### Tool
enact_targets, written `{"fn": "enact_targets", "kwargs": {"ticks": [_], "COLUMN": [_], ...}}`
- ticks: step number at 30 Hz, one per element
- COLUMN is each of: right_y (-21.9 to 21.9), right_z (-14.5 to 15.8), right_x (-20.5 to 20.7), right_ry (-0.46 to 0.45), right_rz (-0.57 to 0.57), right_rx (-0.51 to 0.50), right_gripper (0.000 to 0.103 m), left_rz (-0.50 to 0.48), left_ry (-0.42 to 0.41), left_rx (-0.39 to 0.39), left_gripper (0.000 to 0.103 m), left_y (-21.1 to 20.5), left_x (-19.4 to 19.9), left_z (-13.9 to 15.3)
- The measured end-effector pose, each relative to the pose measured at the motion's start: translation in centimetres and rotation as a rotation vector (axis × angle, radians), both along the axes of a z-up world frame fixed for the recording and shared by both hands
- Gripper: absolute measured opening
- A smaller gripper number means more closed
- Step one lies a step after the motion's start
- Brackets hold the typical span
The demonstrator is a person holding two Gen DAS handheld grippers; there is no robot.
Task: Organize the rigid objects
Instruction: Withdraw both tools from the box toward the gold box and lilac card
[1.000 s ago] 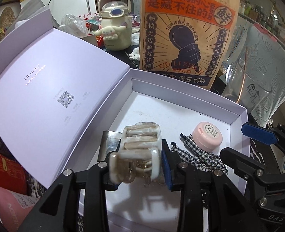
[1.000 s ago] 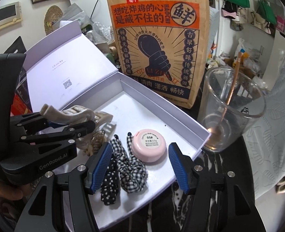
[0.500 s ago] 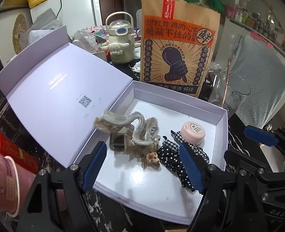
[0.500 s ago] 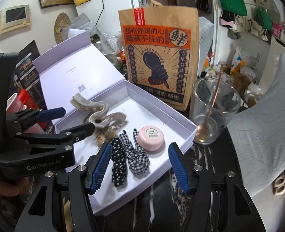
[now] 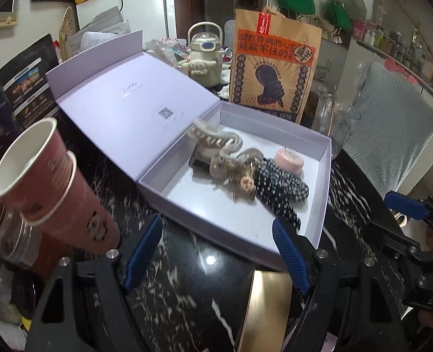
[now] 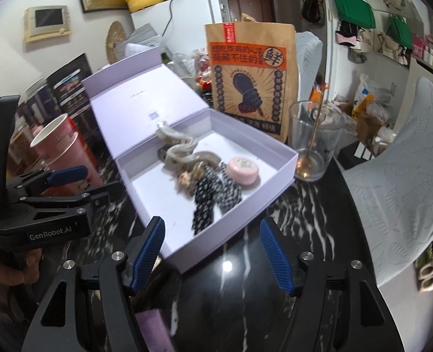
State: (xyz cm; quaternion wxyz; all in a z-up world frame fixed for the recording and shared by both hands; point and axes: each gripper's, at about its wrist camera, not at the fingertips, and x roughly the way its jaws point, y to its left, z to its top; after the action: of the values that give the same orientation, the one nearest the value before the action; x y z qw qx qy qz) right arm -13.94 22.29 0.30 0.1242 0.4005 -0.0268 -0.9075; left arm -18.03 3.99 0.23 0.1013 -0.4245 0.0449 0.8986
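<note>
An open lilac box (image 5: 169, 193) (image 6: 278, 173) sits on the black marble table. Inside lie a beige wavy hair claw (image 5: 213, 140) (image 6: 176, 143), a small gold clip (image 5: 244, 182) (image 6: 187, 180), a black-and-white scrunchie (image 5: 278, 187) (image 6: 213, 196) and a round pink tin (image 5: 289, 161) (image 6: 243, 170). My left gripper (image 5: 216, 256) is open and empty, hovering before the box's near wall. My right gripper (image 6: 213, 252) is open and empty, also short of the box. The left gripper also shows at the left of the right wrist view (image 6: 66, 184).
Stacked pink paper cups (image 5: 49, 182) (image 6: 63, 149) stand left of the box. A brown printed paper bag (image 5: 273, 67) (image 6: 250, 79) stands behind it. A glass with a spoon (image 6: 314, 140) is at the box's right. A gold-edged object (image 5: 266, 311) lies under my left gripper.
The left gripper let go of the beige hair claw inside the box, opened, and pulled back and up. The right gripper also drew back from the box.
</note>
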Motion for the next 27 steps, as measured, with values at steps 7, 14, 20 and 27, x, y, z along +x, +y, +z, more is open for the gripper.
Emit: {"fn": "enact_targets", "kwargs": {"ticks": [7,14,20,27], "right_y": [-0.9,-1.0,-0.9,-1.0], "right_z": [-0.5,-1.1,-1.3,-1.6], "right_x": [2.7,5.1,7.1,9.6], "right_ry": [-0.006,-0.016,-0.012,-0.009], "right_rz": [0.024,0.026,0.023,0.036], "right_rx": [-0.004,-0.008,-0.011,-0.016], "right_gripper": [0.068,0.068,0.068,0.068], "left_rz": [0.004,-0.005,-0.001,-0.020], "left_ry": [0.001,0.002,0.013,0.012], "left_rx": [-0.017,-0.022,-0.018,-0.011], "left_gripper": [0.077,0.077,0.077,0.077], "left_y": [-0.3,-0.3,-0.4,-0.3], "left_x": [2.6,4.9,6.8,9.1], "left_z": [-0.4,-0.6,-0.6,-0.9]}}
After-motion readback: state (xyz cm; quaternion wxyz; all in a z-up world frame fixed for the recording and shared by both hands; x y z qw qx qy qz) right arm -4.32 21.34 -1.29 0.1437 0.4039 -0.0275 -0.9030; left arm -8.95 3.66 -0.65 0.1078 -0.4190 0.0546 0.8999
